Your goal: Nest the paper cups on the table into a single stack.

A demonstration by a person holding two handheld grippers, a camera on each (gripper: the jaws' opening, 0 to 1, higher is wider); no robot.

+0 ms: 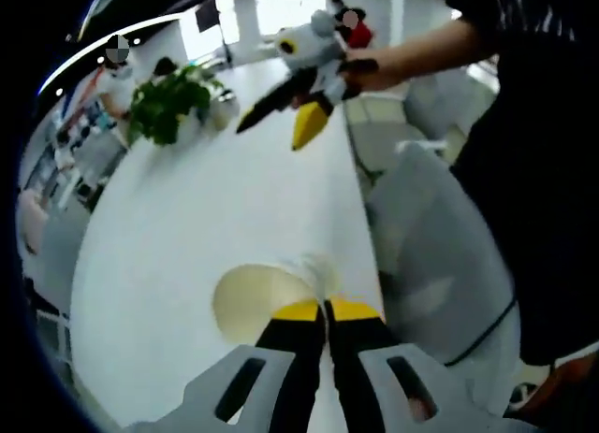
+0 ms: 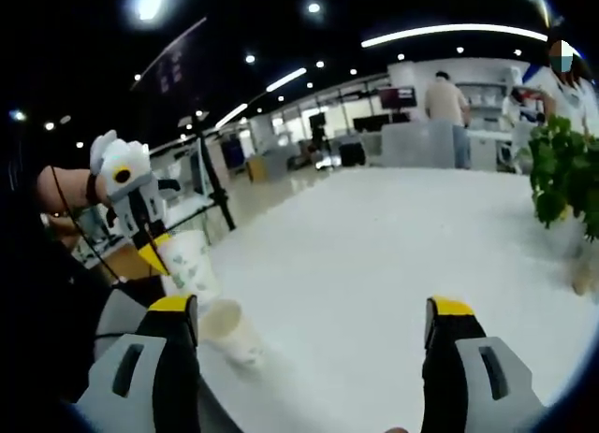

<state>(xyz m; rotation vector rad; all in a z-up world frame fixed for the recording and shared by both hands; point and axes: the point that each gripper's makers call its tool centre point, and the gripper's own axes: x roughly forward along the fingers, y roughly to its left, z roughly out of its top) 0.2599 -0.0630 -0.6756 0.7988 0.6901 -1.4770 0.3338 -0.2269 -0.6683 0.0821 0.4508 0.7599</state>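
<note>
On the white surface (image 2: 393, 237), near its edge, one paper cup (image 2: 232, 332) lies on its side, unstacked. Above it the left gripper (image 2: 150, 255) holds a second cup (image 2: 192, 263), jaws clenched on the rim; the left gripper view shows that cup's open mouth (image 1: 257, 300). The right gripper (image 2: 314, 325) hangs with jaws released, spread wide. By my judgement nesting is barely begun: the lying cup awaits pickup.
</note>
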